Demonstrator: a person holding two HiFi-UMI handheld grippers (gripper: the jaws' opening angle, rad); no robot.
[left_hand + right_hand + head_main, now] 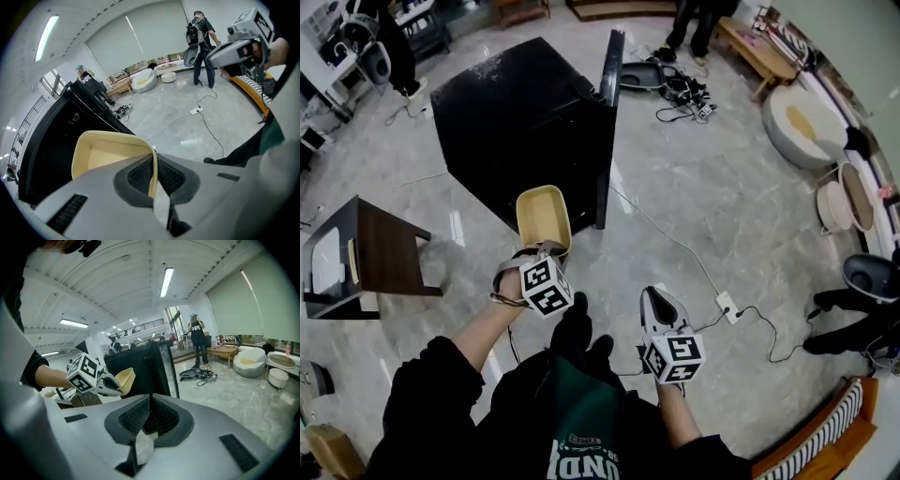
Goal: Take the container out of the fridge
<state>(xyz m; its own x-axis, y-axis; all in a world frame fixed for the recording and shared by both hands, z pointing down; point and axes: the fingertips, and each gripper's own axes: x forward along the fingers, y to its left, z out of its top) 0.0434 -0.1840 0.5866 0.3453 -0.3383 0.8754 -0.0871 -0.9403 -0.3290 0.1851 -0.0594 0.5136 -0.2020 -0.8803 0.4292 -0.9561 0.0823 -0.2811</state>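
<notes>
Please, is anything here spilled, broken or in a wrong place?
Nothing spilled. The left claw holds the cream container by its rim, clear of the black fridge, whose door stands open.

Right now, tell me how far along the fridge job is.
Done: the pale yellow plastic container is out of the black fridge, in the air in front of it. In hand: the left hand-held gripper is shut on its rim; the right hand-held gripper is shut, empty. Left: setting it down, and the fridge door looks open.
</notes>
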